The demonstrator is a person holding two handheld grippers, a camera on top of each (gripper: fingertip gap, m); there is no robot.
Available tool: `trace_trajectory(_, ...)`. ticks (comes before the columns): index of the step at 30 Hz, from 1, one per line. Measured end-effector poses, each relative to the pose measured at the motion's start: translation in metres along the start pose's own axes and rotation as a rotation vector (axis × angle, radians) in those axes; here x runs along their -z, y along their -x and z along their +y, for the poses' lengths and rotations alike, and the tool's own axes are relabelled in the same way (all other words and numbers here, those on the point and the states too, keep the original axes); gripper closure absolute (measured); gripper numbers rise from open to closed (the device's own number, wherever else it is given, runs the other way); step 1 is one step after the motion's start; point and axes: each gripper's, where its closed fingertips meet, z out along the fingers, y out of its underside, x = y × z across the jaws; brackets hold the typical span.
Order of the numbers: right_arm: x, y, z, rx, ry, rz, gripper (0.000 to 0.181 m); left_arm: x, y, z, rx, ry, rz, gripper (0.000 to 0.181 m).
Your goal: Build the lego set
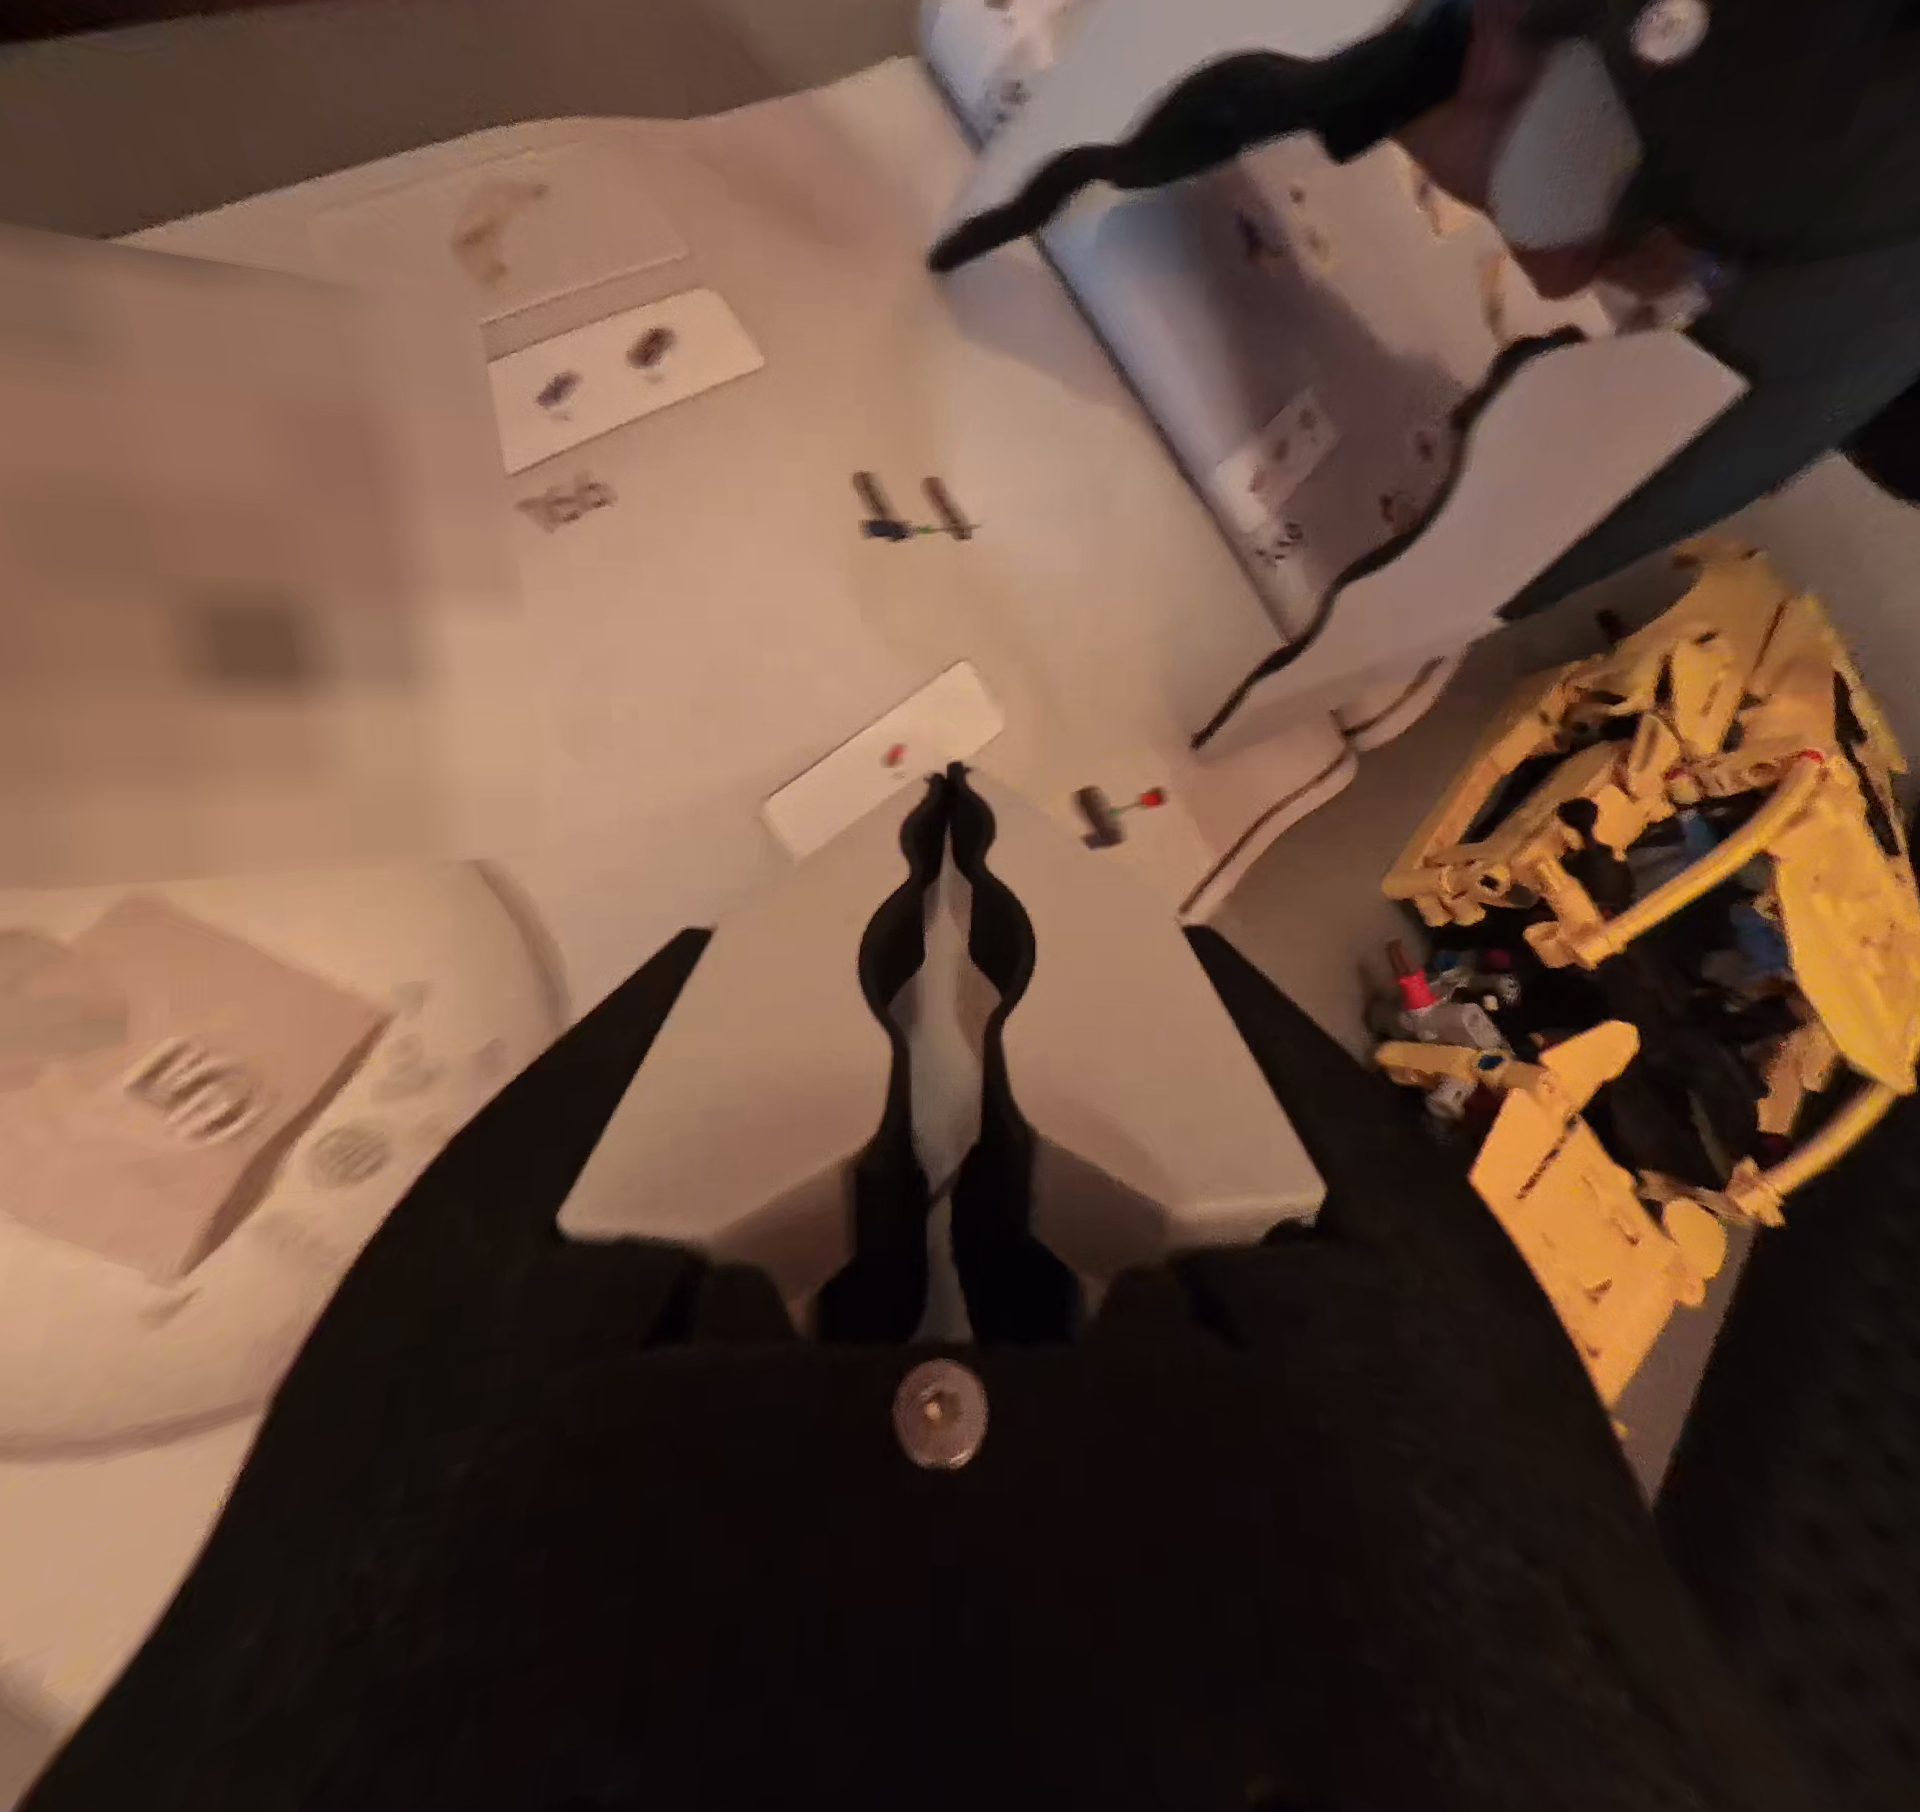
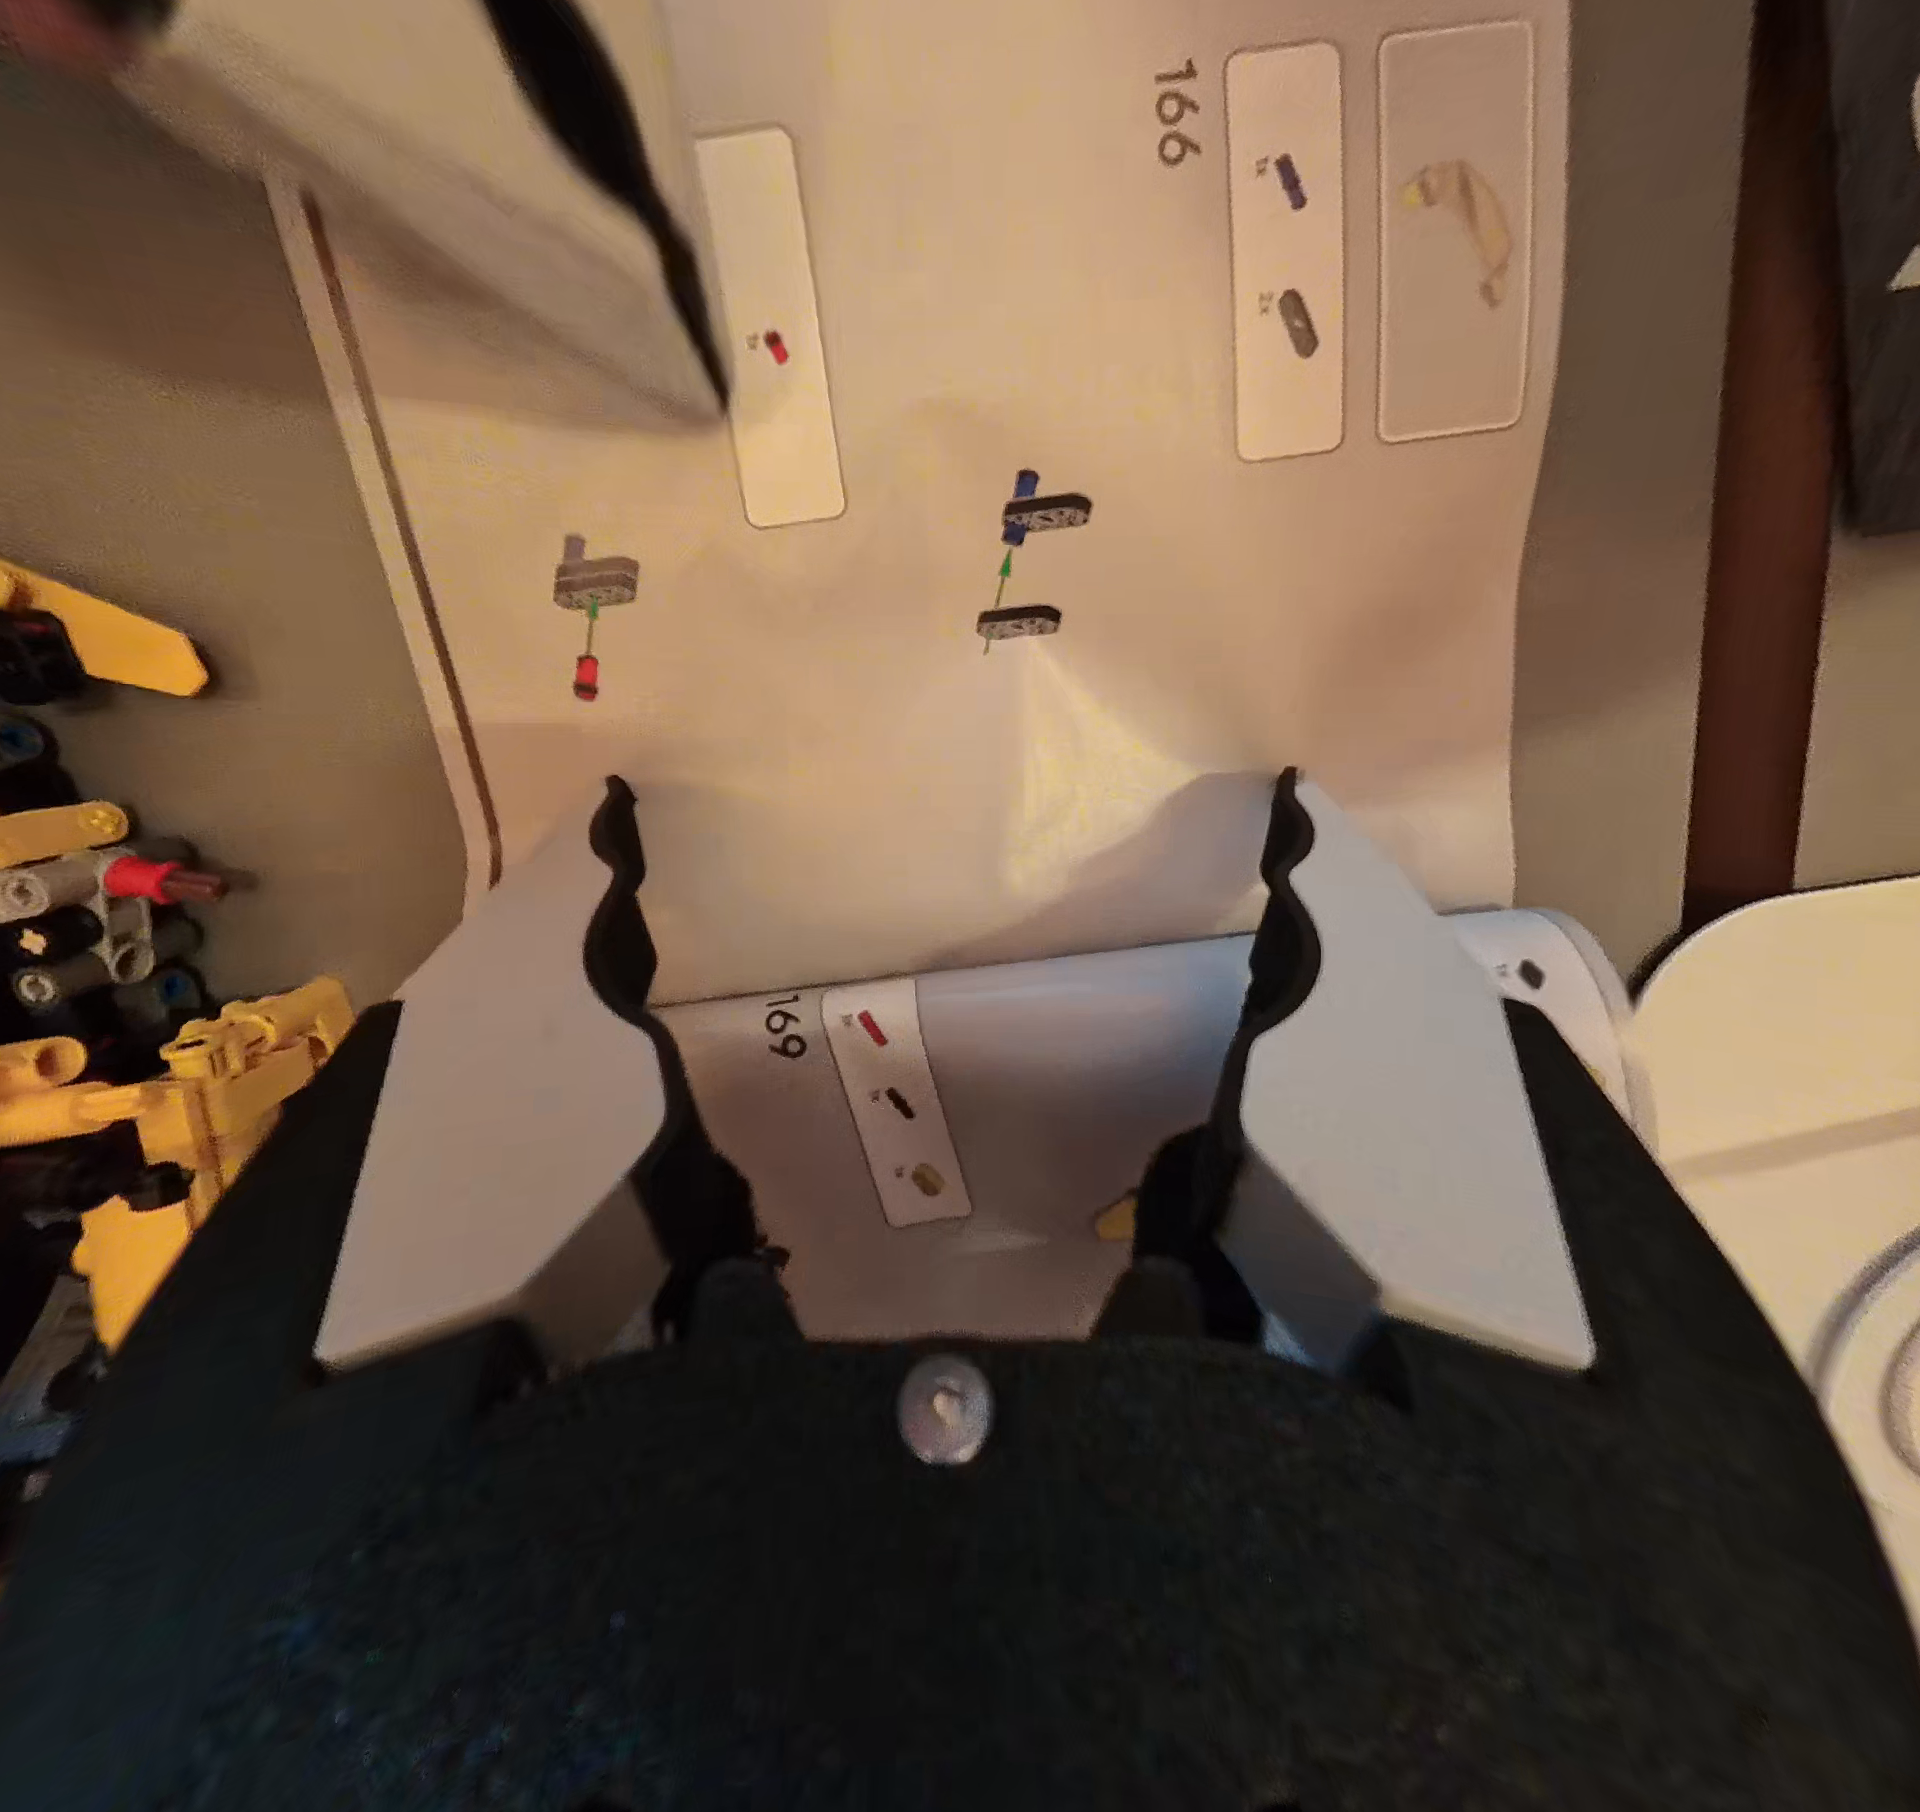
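An open instruction booklet [image 1: 727,567] lies on the table, and it also shows in the right wrist view [image 2: 1039,308]. My left gripper [image 1: 951,780] is shut, with its tips low over a printed parts box on the page. I see nothing between its pads. It also shows blurred at the upper left of the right wrist view [image 2: 717,396]. My right gripper [image 2: 951,786] is wide open and empty over a curved, lifted page, with a lower page visible between its fingers. The partly built yellow lego model [image 1: 1662,879] stands beside the booklet and shows at the left of the right wrist view [image 2: 156,1087].
A white dish [image 2: 1766,1087] sits to the right of the booklet. A dark wooden strip [image 2: 1756,412] runs along the booklet's far side. Pale plastic packaging [image 1: 208,1087] lies to the left of my left gripper. The open right gripper [image 1: 1070,495] hangs over the booklet's right part. Spacing between my two grippers at the tips: around 7 cm.
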Motion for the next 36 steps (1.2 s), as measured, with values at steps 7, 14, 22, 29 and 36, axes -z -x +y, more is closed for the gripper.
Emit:
trace_trajectory(7,0.001,0.002,0.000,0.001,-0.015,0.006,0.063,0.059,0.087,0.008,0.172,-0.105,-0.193,0.181)
trace_trajectory(14,0.031,-0.003,0.004,0.103,-0.012,-0.015,0.066,0.063,0.090,0.010,0.182,-0.107,-0.193,0.181)
trace_trajectory(22,0.012,0.004,0.017,0.111,0.182,-0.034,0.063,0.068,0.094,0.012,0.203,-0.106,-0.207,0.181)
trace_trajectory(29,0.005,0.005,0.018,0.126,0.348,-0.034,0.063,0.076,0.101,0.016,0.216,-0.107,-0.230,0.181)
trace_trajectory(36,0.004,0.006,0.015,0.096,0.148,-0.032,0.062,0.082,0.113,0.015,0.191,-0.110,-0.322,0.181)
